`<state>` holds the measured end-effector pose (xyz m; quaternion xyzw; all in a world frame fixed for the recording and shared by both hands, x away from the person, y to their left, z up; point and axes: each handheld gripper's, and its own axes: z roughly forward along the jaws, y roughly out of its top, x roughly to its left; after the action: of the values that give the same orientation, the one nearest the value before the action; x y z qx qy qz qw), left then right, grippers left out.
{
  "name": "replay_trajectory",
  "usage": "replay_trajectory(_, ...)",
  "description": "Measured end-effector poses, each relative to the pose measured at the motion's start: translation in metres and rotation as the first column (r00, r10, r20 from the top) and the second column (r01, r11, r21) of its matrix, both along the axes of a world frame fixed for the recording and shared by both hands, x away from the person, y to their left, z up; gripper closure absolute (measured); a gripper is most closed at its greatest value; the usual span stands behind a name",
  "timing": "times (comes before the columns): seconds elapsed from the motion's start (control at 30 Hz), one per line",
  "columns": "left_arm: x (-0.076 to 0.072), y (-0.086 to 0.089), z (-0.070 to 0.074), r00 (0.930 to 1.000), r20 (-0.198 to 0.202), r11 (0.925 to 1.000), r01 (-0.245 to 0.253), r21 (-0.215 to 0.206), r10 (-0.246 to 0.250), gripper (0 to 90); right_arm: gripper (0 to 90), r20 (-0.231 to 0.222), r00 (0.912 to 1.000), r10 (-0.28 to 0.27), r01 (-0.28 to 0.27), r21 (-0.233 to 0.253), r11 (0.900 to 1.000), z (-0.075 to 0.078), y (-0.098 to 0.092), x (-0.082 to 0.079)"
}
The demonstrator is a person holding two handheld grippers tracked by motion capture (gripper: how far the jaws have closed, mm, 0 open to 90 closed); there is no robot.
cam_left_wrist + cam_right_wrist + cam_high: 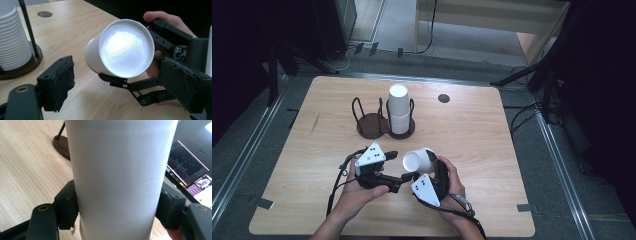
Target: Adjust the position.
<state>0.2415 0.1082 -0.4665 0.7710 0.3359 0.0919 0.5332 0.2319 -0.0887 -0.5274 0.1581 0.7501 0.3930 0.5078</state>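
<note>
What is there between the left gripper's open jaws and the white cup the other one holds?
Nothing: in the left gripper view, bare table lies between the left gripper and the white cup that the right gripper clamps.

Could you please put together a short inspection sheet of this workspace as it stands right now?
Surface: wooden table, with a round grommet hole.
Job's things: white paper cup held on its side; cup stack standing in the right ring of a two-ring wire holder, left ring empty.
Clutter: nothing seen.
Grippers: right gripper clamps the cup; left gripper open beside it.
Cables: black leads trail from the grippers.
Surroundings: dark floor, stands, a lit monitor.
</note>
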Motion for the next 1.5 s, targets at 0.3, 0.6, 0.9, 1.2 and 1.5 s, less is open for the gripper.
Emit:
replay_trajectory(0.3, 0.000, -0.003, -0.001, 0.9999, -0.014, 0.9999, 0.010, 0.007, -0.010, 14.1, 30.0, 0.018, 0.9992, 0.036, -0.035, -0.019, 0.999, -0.001, 0.004, -0.004)
replay_trajectory(0.6, -0.002, -0.010, -0.002, 0.9998, -0.002, 0.9981, 0.020, 0.058, -0.019, 15.3, 29.9, 0.024, 0.9974, 0.069, -0.068, -0.032, 0.997, -0.002, 0.008, -0.008)
replay_trajectory(0.9, -0.002, -0.011, -0.002, 0.9999, 0.010, 0.9963, 0.013, 0.084, -0.014, 18.0, 29.8, 0.028, 0.9949, 0.097, -0.096, -0.029, 0.995, -0.002, 0.010, -0.011)
replay_trajectory(1.2, -0.004, -0.014, -0.001, 0.9999, 0.008, 0.9932, 0.014, 0.116, -0.015, 21.5, 29.6, 0.030, 0.9927, 0.117, -0.116, -0.031, 0.993, -0.001, 0.012, -0.013)
replay_trajectory(1.5, -0.003, -0.013, -0.001, 0.9999, 0.012, 0.9907, -0.012, 0.136, 0.011, 27.4, 29.6, 0.023, 0.9930, 0.116, -0.115, -0.033, 0.993, -0.003, 0.013, -0.013)
